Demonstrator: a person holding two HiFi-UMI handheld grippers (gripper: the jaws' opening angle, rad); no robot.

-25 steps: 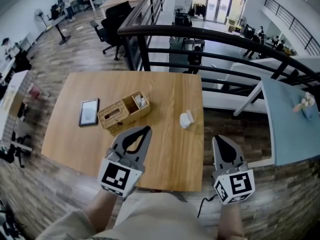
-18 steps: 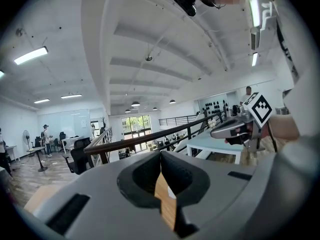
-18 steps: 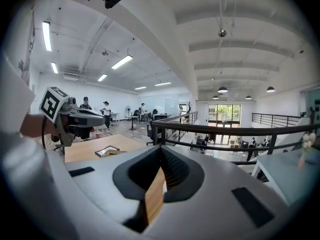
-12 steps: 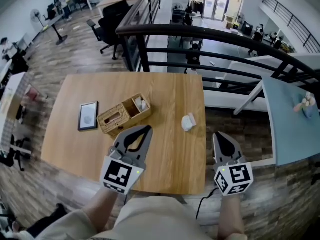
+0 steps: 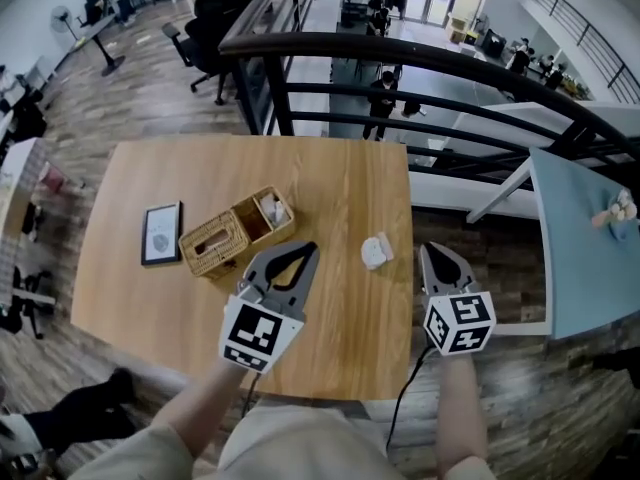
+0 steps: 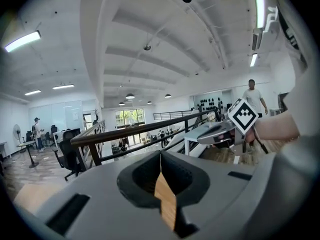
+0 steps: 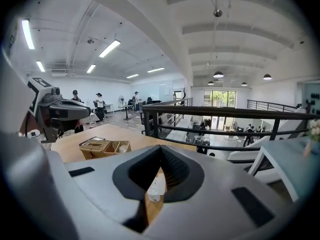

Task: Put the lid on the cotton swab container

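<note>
A small white cotton swab container [image 5: 375,252] sits near the right edge of the wooden table [image 5: 330,178]; I cannot tell its lid apart from it. My right gripper [image 5: 433,249] hovers just right of it, off the table's edge, jaws shut and holding nothing. In the right gripper view the container [image 7: 155,186] shows through the gap below the shut tips [image 7: 160,147]. My left gripper [image 5: 306,249] is over the table, left of the container, also shut and holding nothing. The left gripper view [image 6: 160,153] shows only bare table wood between its jaws.
A wicker basket [image 5: 236,230] with two compartments stands left of the left gripper, with a dark-framed tablet [image 5: 161,234] beside it. A black railing [image 5: 400,68] runs behind the table. A pale blue table [image 5: 590,248] stands to the right.
Both grippers have moved forward toward the container, the left one also to the right. Both stay shut. The container has not moved on the table.
</note>
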